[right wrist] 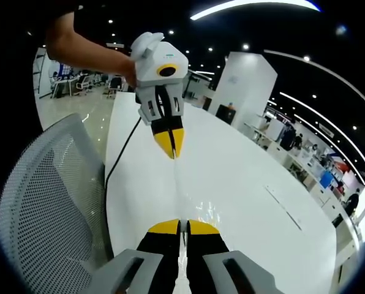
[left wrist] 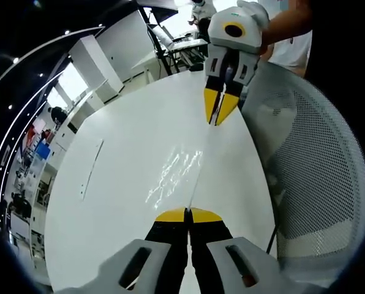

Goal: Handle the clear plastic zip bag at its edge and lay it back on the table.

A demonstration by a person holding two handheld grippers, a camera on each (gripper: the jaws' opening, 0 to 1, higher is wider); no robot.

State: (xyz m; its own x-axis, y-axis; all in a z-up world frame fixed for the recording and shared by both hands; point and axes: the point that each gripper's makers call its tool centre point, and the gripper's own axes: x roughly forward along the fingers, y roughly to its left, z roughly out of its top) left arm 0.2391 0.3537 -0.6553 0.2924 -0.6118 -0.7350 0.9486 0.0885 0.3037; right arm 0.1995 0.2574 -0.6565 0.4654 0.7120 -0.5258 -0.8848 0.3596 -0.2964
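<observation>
The clear plastic zip bag (left wrist: 177, 166) hangs stretched between both grippers above the white table (left wrist: 121, 141), seen almost edge-on with bright glints on its film. My left gripper (left wrist: 187, 213) is shut on the near edge of the bag. My right gripper (left wrist: 218, 115) comes in from the top, its yellow tips pinched shut on the bag's far edge. In the right gripper view, the right gripper (right wrist: 184, 224) grips one end of the bag (right wrist: 177, 187), and the left gripper (right wrist: 171, 149) holds the other end over the table (right wrist: 244, 177).
A white mesh chair (left wrist: 311, 165) stands close against the table's edge, also the chair (right wrist: 41, 202). A black cable (right wrist: 120, 156) runs along that edge. A thin slot (left wrist: 90, 168) marks the tabletop. A person's arm (right wrist: 84, 49) holds the left gripper. Desks and pillars stand far behind.
</observation>
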